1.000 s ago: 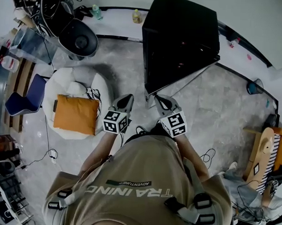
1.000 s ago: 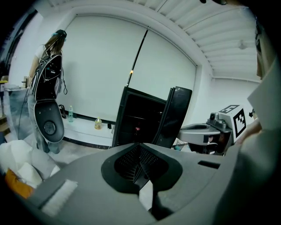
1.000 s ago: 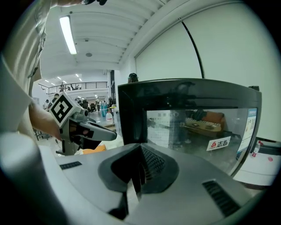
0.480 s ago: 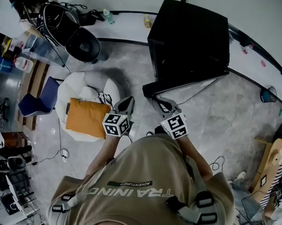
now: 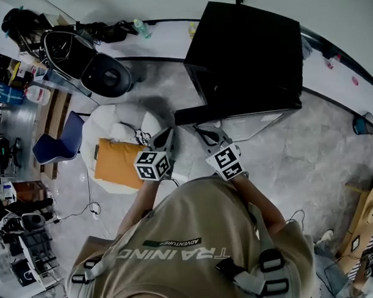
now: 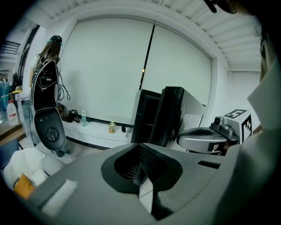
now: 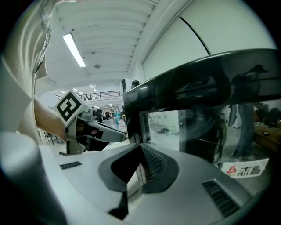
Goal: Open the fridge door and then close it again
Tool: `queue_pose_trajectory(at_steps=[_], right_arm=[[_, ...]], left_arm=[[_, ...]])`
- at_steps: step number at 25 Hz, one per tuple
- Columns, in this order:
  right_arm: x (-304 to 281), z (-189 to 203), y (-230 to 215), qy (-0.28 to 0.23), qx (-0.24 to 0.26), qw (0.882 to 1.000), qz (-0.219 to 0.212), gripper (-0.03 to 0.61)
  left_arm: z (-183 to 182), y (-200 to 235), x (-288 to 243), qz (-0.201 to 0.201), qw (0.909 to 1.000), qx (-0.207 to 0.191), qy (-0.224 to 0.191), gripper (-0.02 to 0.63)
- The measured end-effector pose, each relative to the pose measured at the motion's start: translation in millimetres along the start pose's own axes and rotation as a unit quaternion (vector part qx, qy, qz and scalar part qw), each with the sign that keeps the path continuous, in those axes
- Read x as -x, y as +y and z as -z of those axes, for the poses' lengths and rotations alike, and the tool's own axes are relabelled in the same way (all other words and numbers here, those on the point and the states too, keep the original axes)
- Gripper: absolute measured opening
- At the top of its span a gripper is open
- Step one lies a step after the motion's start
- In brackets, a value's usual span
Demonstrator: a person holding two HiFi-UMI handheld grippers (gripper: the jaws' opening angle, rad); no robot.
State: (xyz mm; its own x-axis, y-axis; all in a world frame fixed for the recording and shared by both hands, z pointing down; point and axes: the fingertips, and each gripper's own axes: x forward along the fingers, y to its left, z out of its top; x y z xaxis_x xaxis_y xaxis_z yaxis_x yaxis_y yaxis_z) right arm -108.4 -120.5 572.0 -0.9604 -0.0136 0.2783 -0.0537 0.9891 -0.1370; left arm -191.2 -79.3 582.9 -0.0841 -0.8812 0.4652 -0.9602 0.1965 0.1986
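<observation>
Fridge (image 5: 245, 56) stands on the floor straight ahead of the person, a black box just beyond both grippers. Its door (image 5: 236, 112) looks ajar. From above it shows as a dark strip angled off the cabinet front, joined at the person's right and swung out at the left. The left gripper view shows a gap between the cabinet and the door's edge. So the free edge, running upright, lies toward the left.

The right gripper (image 5: 205, 134) points at the glass front near that free edge, its jaws together with nothing between them. The left gripper (image 5: 165, 134) sits just beside it, aimed past the edge, its jaws likewise together and empty. Neither touches the door, as far as I can tell.

By my reading, the right gripper is the better placed to push the door shut. The push would go against the outer face, close to the free edge, toward the cabinet.
</observation>
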Motion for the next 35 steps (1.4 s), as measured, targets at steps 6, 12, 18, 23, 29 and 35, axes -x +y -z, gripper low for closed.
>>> queue_pose_trajectory(at_steps=[6,12,18,23,29,35], right_arm=[[-9.0,1.5,-20.4,0.000,0.000,1.000,-0.013,-0.005],[-15.2,2.2,-33.7,-0.001,-0.003,1.000,-0.026,-0.005],[-19.8,-3.6,-38.6,-0.006,-0.011,0.999,-0.035,-0.005],[-24.7,-5.8,-46.6,-0.014,-0.009,0.999,-0.030,-0.005],[-35.8,-10.2,-60.9,-0.013,-0.009,1.000,-0.011,-0.005],[-44.9,-12.9,-79.8,-0.006,-0.030,0.999,0.034,-0.005]], left_arm=[[-5.1,5.8,-17.9,-0.012,0.9999,0.007,0.002,0.000],[-12.7,9.8,-30.6,-0.025,0.9997,0.007,0.003,0.002],[-15.2,7.9,-39.1,-0.019,0.9995,0.018,0.016,0.001],[-19.0,10.2,-48.5,-0.015,0.9996,0.014,0.020,0.002],[-14.8,19.0,-58.1,-0.003,0.9995,0.017,0.028,0.002],[-32.0,33.2,-74.0,0.027,0.9993,0.002,0.025,0.002]])
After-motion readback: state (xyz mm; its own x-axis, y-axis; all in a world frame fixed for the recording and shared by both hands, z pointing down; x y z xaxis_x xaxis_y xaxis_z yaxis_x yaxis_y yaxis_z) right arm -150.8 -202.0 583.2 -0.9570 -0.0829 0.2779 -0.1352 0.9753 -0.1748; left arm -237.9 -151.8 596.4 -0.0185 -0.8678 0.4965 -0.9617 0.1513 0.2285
